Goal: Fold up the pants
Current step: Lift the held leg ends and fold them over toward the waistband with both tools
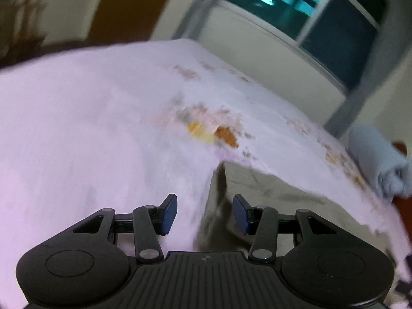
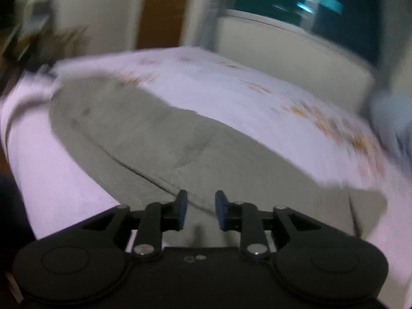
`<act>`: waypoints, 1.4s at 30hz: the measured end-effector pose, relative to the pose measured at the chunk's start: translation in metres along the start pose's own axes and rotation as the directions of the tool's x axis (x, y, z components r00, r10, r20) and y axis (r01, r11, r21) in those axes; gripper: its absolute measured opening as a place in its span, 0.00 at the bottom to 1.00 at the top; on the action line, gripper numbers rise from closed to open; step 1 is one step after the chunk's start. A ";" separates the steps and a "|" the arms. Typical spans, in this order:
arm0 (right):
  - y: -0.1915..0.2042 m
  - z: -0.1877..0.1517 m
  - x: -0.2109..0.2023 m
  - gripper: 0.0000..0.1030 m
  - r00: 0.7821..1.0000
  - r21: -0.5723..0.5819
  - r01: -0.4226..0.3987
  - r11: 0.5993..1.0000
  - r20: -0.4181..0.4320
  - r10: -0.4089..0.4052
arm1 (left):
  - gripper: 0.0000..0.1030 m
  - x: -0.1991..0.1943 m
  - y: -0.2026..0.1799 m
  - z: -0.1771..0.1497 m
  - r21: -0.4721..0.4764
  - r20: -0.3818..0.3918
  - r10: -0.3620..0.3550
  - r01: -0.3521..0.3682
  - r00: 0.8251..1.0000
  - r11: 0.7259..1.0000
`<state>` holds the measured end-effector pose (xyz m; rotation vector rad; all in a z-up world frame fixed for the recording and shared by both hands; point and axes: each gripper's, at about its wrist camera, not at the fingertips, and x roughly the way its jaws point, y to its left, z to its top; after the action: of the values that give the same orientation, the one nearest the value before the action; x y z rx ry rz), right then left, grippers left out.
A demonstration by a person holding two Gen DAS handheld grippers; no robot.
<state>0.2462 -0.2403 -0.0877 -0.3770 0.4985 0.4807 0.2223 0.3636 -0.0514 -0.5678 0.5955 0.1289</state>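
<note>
Our left gripper (image 1: 204, 215) and right gripper (image 2: 200, 212) hang spread, empty. The pants (image 2: 159, 139) ahead look soft, limp; we'd pinch an edge.

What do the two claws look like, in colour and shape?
The left claw and the right claw look alike: black plastic linkage arms with silver pivot screws, dark blue flat finger pads, and round black discs at both sides. The left body is ribbed. No cables or sleeves show.

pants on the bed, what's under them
The khaki pants lie on a white bedsheet with an orange floral print. The sheet shows all around them; whatever lies directly beneath the cloth is covered and cannot be seen.
</note>
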 end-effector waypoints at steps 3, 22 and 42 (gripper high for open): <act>-0.015 -0.007 -0.008 0.20 1.000 0.193 0.008 0.981 0.007 -0.010 | 0.46 -0.022 0.000 -0.018 -0.108 0.006 -0.074 0.074 0.997 0.991; -0.047 -0.061 0.026 0.33 1.000 0.706 -0.030 0.708 0.028 0.015 | 0.34 0.031 -0.050 -0.031 -0.154 -0.069 -0.077 0.066 0.995 0.986; -0.076 -0.047 -0.031 0.00 0.947 0.744 -0.266 0.613 0.320 0.023 | 0.17 0.025 -0.044 0.013 -0.099 -0.082 -0.335 0.327 0.939 0.940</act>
<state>0.2449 -0.3349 -0.0926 0.5951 0.4157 0.4195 0.2612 0.3326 -0.0364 -0.7522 0.5830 -0.1944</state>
